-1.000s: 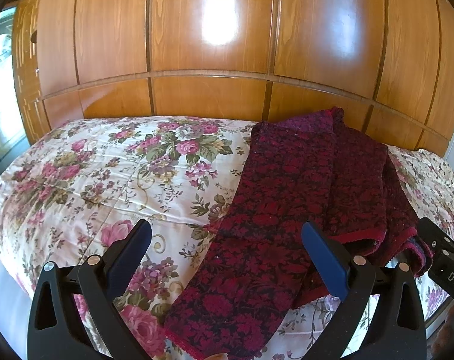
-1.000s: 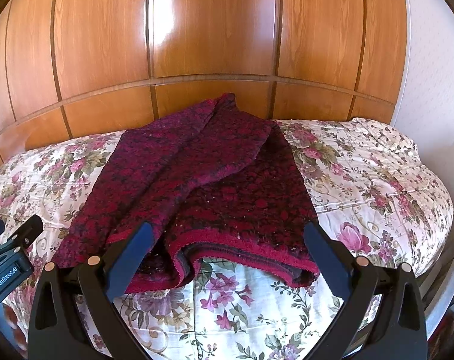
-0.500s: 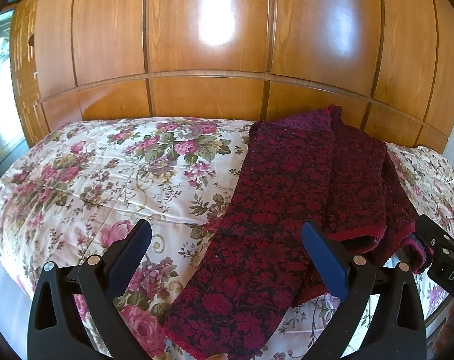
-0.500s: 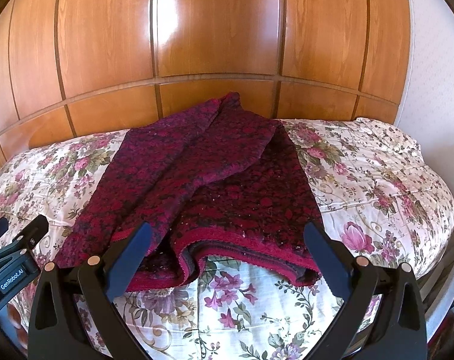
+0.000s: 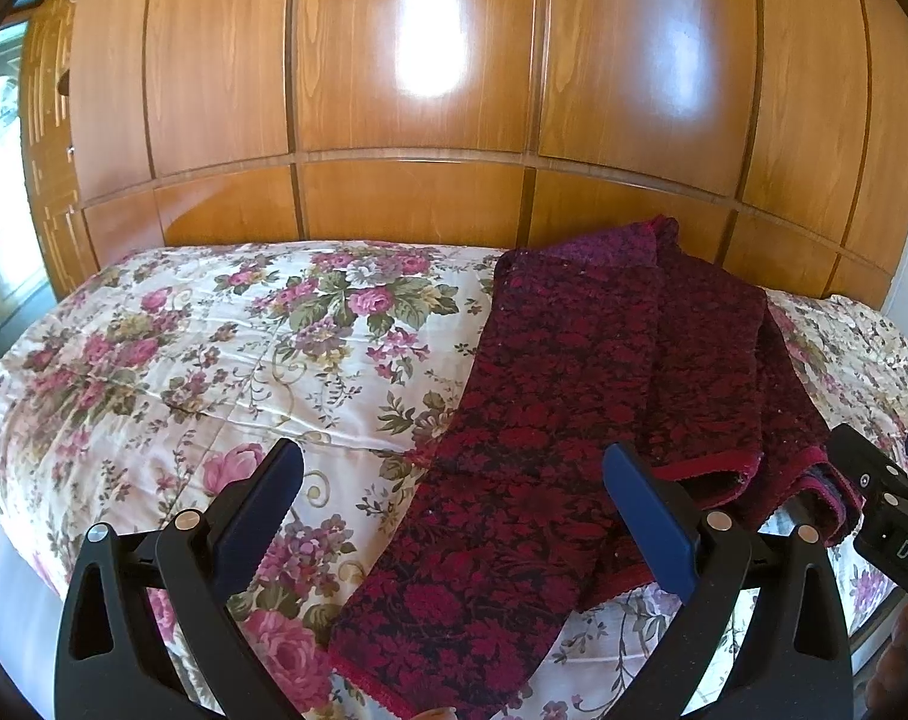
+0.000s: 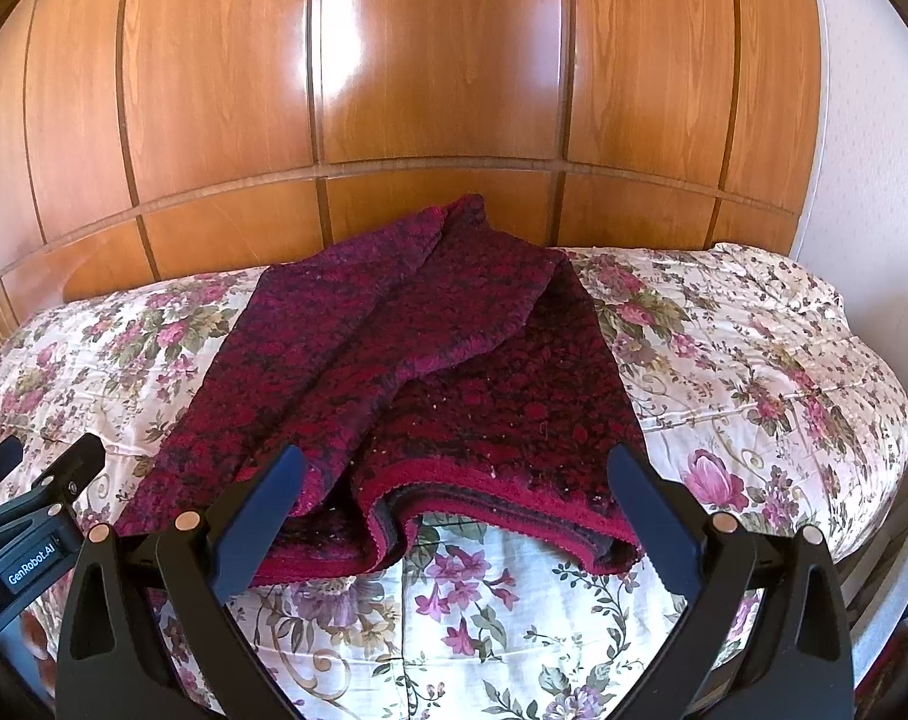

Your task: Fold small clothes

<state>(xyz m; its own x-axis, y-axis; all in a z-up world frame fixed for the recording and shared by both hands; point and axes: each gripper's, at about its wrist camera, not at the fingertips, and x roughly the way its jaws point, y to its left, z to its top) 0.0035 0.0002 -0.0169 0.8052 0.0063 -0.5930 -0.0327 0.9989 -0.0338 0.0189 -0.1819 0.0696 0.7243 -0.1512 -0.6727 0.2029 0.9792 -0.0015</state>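
A dark red garment with a black flower pattern (image 5: 550,420) lies loosely folded lengthwise on the bed, its red hem toward me. It also shows in the right wrist view (image 6: 406,372), with hem layers bunched at the near edge. My left gripper (image 5: 454,510) is open and empty, held above the garment's near left end. My right gripper (image 6: 454,510) is open and empty, just short of the hem. Each gripper shows at the edge of the other's view.
The bed has a white floral quilt (image 5: 214,360) that also shows in the right wrist view (image 6: 754,372). A glossy wooden panelled wall (image 5: 424,120) stands behind the bed. A white wall (image 6: 874,150) is at the right. A window is at far left.
Both grippers have drifted slightly; the view of the bed shifts a little. The garment has not moved. Both grippers stay open.
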